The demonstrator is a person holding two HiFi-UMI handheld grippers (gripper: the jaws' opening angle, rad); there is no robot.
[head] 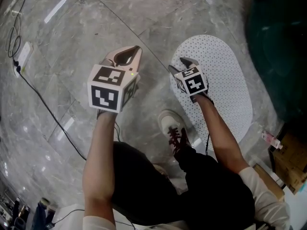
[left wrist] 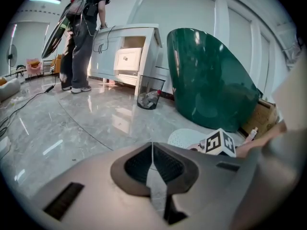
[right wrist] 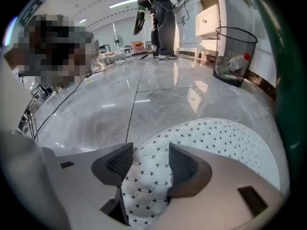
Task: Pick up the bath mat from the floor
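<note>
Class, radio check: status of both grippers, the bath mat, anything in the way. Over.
Left gripper shut, empty. Right gripper jaws open above bath mat edge, no grip yet. Mat flat on floor. Shoe beside its near edge.

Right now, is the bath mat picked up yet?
Nothing is done yet: the white oval star-dotted bath mat lies flat on the grey marble floor. In hand: the right hand-held gripper hovers over its edge, jaws apart. The left hand-held gripper is shut and empty. Left: grip the mat and lift it.
</note>
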